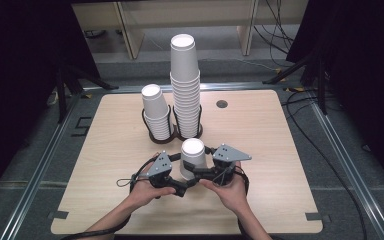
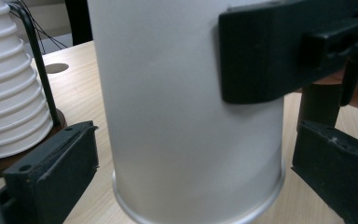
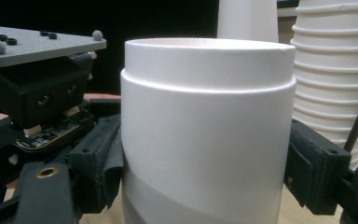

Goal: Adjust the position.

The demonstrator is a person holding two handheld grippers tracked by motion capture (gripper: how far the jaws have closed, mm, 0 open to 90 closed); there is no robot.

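Observation:
A white paper cup (image 1: 192, 157) stands upside down on the wooden table (image 1: 260, 150), near its front edge. My right gripper (image 1: 201, 173) comes at it from the right. In the right gripper view both pads press on the sides of the cup (image 3: 205, 130), so my right gripper (image 3: 205, 163) is shut on it. My left gripper (image 1: 182, 186) comes from the left, lower down. In the left gripper view its jaws straddle the rolled rim of the cup (image 2: 186, 116) with thin gaps either side, so my left gripper (image 2: 193, 179) is open.
Just behind the cup a black wire holder (image 1: 162, 137) carries a tall stack of white cups (image 1: 185, 85) and a shorter stack (image 1: 155, 112). A round cable hole (image 1: 222, 104) lies at the back of the table. Dark stands and cables ring the table.

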